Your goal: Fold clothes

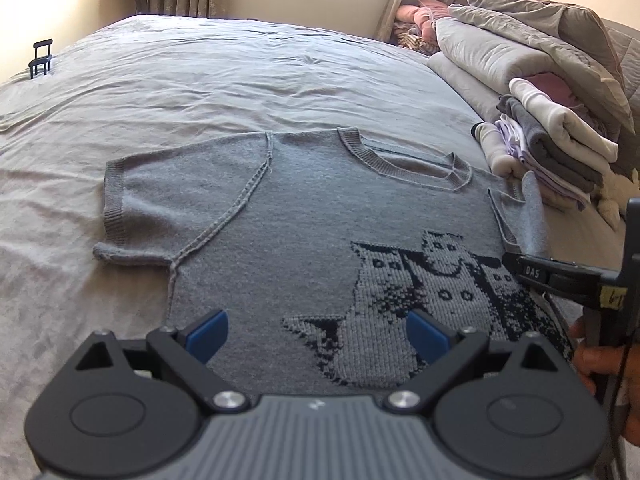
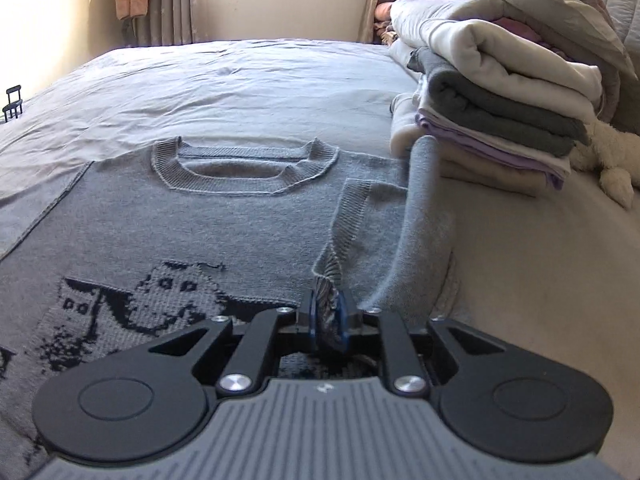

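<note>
Right sleeve of the grey sweater going over its front

The right gripper point(image 2: 329, 312) is pinching the ribbed cuff of the right sleeve point(image 2: 376, 216), which is lying turned in over the sweater point(image 1: 304, 216) spread face-up on the near bed point(image 1: 200, 72); the left gripper point(image 1: 316, 330) is hovering with jaws wide above the hem. Next, I'd judge, is laying that cuff flat and letting go. A stack of folded clothes point(image 2: 500, 120) is sitting far right, curtains point(image 2: 168, 0) beyond.
</note>
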Demonstrator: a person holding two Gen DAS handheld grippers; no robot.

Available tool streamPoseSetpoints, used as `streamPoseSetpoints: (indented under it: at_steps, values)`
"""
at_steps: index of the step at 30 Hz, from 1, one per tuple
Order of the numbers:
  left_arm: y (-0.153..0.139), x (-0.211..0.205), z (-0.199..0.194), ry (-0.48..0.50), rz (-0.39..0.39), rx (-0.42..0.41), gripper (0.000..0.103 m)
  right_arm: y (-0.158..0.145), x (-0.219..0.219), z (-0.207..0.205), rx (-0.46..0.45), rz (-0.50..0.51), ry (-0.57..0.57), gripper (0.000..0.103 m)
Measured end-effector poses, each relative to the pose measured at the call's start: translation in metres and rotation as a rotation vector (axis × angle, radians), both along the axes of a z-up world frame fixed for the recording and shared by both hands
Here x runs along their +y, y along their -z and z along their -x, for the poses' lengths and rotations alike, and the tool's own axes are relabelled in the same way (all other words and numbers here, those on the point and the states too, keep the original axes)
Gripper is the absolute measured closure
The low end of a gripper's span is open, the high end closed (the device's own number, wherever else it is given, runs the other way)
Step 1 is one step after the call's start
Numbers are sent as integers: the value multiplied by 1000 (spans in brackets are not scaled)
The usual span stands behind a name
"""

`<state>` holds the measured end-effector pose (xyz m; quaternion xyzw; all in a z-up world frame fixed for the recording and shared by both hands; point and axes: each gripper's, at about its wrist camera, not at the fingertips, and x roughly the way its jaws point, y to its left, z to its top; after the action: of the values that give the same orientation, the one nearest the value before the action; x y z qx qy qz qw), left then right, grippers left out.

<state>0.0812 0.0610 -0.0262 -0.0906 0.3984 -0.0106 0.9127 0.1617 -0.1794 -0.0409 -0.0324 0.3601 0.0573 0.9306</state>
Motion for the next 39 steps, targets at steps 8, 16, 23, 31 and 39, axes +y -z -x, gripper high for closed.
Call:
streamPoseSetpoints:
  at_steps: [8, 16, 23, 31, 39]
  values:
    - [6, -4, 3, 86, 84, -18, 29, -22, -28, 33, 24, -95, -18, 55]
    - [8, -12, 0, 141, 309, -43, 30, -28, -85, 82, 45, -131, -59, 55]
    - [11, -49, -39, 168, 368, -27, 36, -19, -81, 79, 18, -113, -124, 63]
    - [30, -102, -141, 199, 449, 19, 49, -3, -71, 61, 24, -76, -166, 77]
    - [49, -128, -199, 195, 510, -30, 51, 1, -67, 52, 4, -21, -170, 78]
